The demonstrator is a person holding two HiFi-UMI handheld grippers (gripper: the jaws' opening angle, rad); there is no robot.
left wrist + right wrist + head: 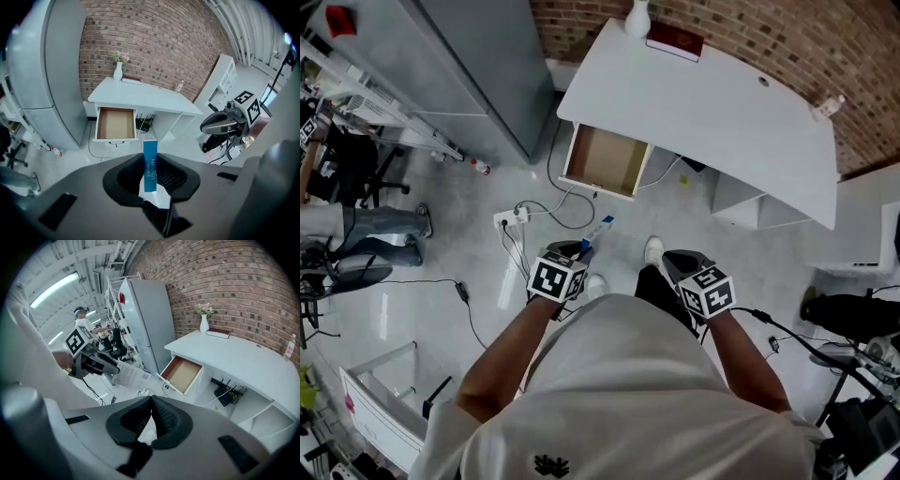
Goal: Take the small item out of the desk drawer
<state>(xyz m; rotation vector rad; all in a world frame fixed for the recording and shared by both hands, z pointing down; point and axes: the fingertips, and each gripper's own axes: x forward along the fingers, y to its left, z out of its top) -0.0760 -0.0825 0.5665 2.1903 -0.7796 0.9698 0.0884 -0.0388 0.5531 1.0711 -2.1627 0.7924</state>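
Note:
My left gripper point(151, 177) is shut on a small blue and white box point(150, 164), which stands up between the jaws. From the head view the box point(598, 229) pokes forward out of the left gripper point(583, 249), over the floor in front of the desk. The drawer point(605, 161) of the white desk point(712, 103) stands pulled out, and its brown inside looks bare. On the right, my right gripper point(151, 404) has its jaws closed together with nothing between them. It is level with the left one point(101, 363), which holds the box point(131, 376).
A grey cabinet point(478, 66) stands left of the desk. A white vase point(637, 19), a red book point(675, 40) and a small bottle point(827, 107) are on the desk. A power strip point(511, 218) and cables lie on the floor. A white shelf unit point(224, 77) is at the right.

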